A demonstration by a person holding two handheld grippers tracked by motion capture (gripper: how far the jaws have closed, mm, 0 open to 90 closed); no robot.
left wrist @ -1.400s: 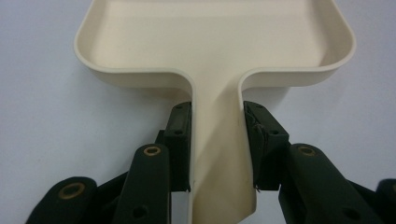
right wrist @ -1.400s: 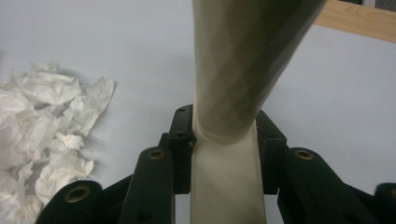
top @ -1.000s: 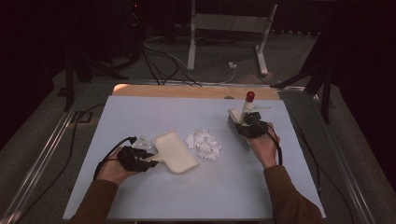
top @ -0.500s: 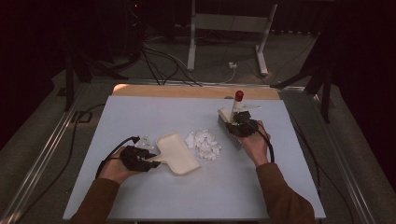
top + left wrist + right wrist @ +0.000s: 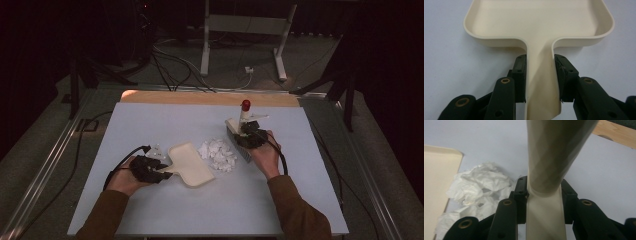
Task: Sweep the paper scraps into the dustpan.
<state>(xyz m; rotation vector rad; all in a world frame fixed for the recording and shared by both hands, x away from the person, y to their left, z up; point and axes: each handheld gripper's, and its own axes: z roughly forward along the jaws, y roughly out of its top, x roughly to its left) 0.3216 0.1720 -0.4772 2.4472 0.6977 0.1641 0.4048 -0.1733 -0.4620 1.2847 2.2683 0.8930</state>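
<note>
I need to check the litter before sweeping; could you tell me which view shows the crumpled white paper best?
The high view: the whole pile of crumpled white paper lies between the cream plastic dustpan and the brush. The right gripper view crops it behind the handle.

Smooth, faintly glossy plastic dustpan (image 5: 536, 22); crumpled paper (image 5: 218, 154), seemingly tissue; matt table (image 5: 165, 120).

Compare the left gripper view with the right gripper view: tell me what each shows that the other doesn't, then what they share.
Left gripper view alone: the dustpan's handle clamped between the left gripper, with the pan's raised back wall.

Right gripper view alone: the brush handle clamped in the right gripper, a pile of crumpled white paper, and the wooden table edge.

Both: the cream dustpan and the pale blue tabletop.
</note>
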